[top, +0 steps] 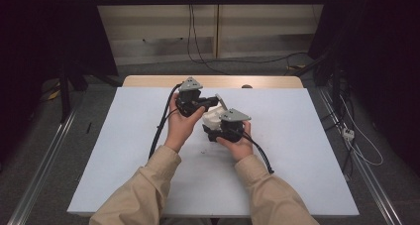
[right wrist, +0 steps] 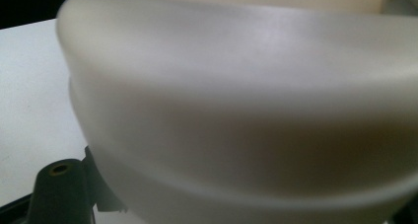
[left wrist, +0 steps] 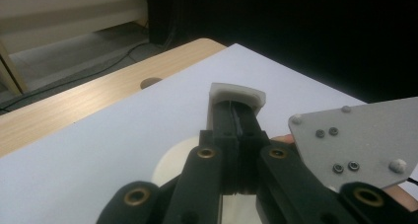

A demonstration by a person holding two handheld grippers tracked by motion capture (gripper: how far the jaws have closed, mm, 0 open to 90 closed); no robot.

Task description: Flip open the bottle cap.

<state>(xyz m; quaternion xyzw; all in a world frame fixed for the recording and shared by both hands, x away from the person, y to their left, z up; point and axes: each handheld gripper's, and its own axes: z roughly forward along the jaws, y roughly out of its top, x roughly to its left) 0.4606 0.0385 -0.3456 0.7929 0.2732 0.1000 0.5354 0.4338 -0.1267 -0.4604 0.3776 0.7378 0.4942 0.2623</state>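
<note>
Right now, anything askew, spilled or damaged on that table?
Nothing stands out. Both grippers meet at a white plastic container mid-table: the left gripper is shut on its lid tab, the right gripper grips its body. No spill or damage on the white table.

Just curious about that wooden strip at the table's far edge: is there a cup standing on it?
No, the wooden strip beyond the white table top carries no cup.

White tub (right wrist: 246, 110) close-up, claw-side.
</note>
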